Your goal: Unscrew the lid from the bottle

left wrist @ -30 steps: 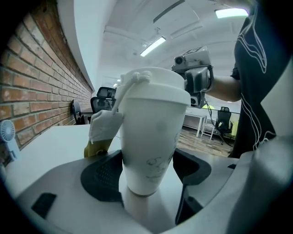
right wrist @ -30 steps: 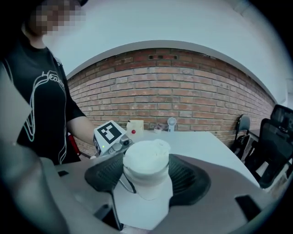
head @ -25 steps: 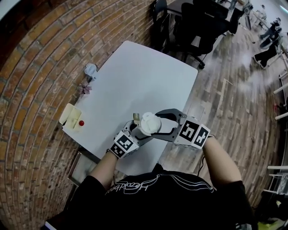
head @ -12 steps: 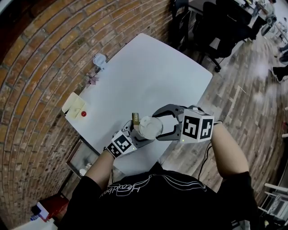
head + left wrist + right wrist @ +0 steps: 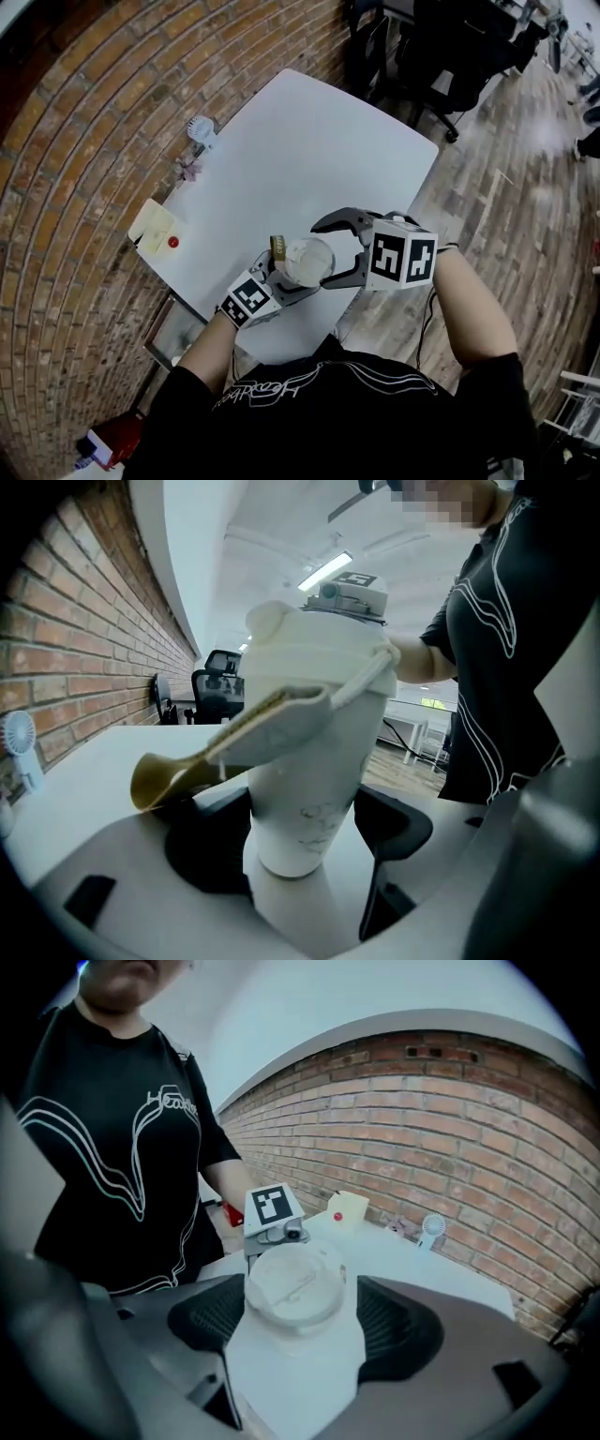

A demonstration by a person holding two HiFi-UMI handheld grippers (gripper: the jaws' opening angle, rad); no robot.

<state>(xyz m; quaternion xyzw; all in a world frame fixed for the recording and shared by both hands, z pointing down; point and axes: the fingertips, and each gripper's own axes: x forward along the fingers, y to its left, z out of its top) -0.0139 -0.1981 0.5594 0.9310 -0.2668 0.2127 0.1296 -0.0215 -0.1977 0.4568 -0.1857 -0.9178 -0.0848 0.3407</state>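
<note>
Step in hand: regrip between twists on the lid. The left tool (image 5: 305, 822) is clamping the bottle (image 5: 314, 799) low on its white body, one pad pressing on each side, and is holding it up over the near edge of the worktop (image 5: 281, 159), tilted, not standing on it. The right tool (image 5: 300, 1321) is sitting around the lid (image 5: 295, 1283) from the person's right. Its jaws have just been opening and are now standing wide, with the lid between the pads but a sliver of gap showing on at least one side, so it is gripping nothing right now.

Next move, as I am judging it: the right tool is needing to close squarely on the lid's rim, then roll in the loosening direction while the left tool is keeping the body from turning with it. The tan strap (image 5: 187, 761) is hanging off the lid toward the left pad and is risking getting caught in the grip.

Hard to make out:
- The lid is covering the thread, so I cannot tell how far it is unscrewed.
- In the head view the lid and the tools are hiding nearly all of the bottle.
- In the left gripper view the tool's own body is cutting off the bottle's base.
- On the left side of the right gripper view, pad and lid are looking very close, and I cannot tell whether they are touching.
</note>
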